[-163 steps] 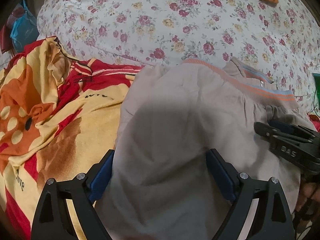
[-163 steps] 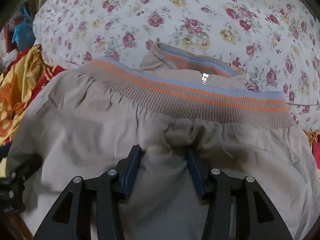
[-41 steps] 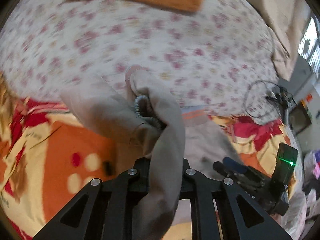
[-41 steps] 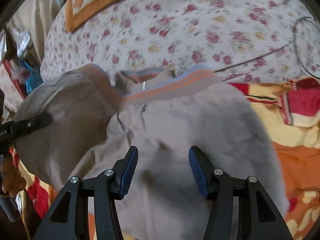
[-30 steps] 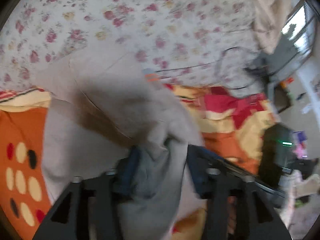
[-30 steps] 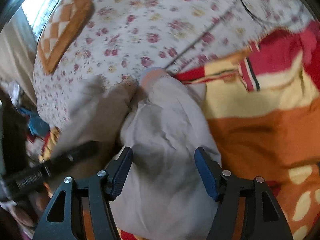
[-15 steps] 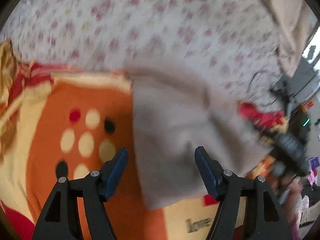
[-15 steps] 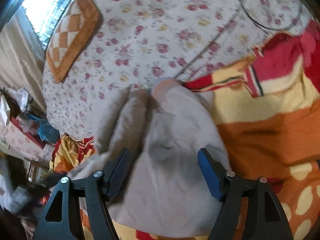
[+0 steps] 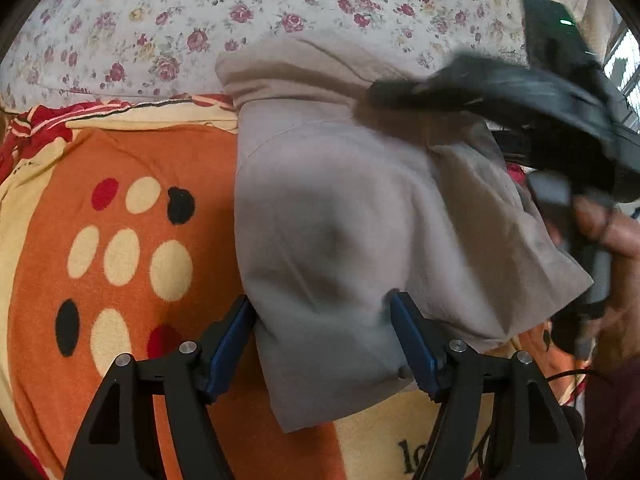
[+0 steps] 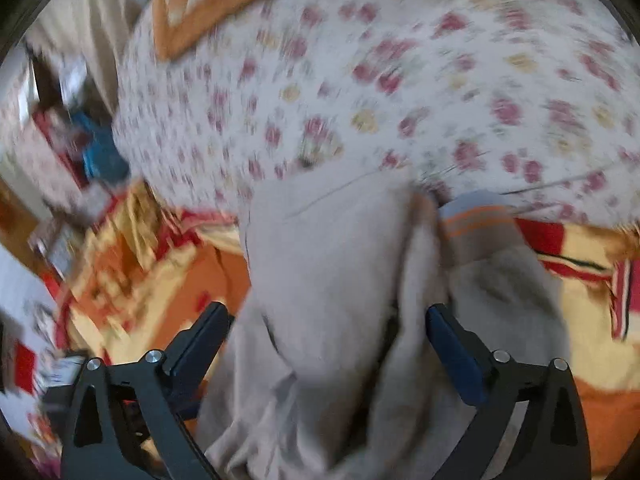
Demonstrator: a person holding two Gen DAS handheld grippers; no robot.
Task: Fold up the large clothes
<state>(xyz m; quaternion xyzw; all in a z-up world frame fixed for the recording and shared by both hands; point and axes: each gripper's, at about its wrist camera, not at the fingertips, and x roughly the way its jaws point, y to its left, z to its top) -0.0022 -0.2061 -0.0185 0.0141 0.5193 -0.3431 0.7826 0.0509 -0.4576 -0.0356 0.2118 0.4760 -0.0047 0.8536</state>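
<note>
A beige garment point(image 9: 352, 216) lies folded into a thick bundle on an orange, red and cream blanket point(image 9: 120, 240). My left gripper point(image 9: 324, 340) is open, its blue pads on either side of the bundle's near end. The right gripper's black body point(image 9: 520, 92) reaches over the bundle's far right side in the left wrist view. In the blurred right wrist view my right gripper point(image 10: 328, 344) is open above the beige garment point(image 10: 332, 264), whose ribbed orange-striped waistband point(image 10: 476, 216) shows at the right.
A white bedsheet with red roses point(image 9: 240, 12) covers the bed beyond the blanket. An orange-and-white patterned cushion point(image 10: 208, 4) lies at the far end. Clutter and a blue item point(image 10: 100, 152) sit off the bed's left side.
The left gripper let go of the beige cloth and opened. The garment now lies folded over on the blanket. The right gripper swung across over the bundle.
</note>
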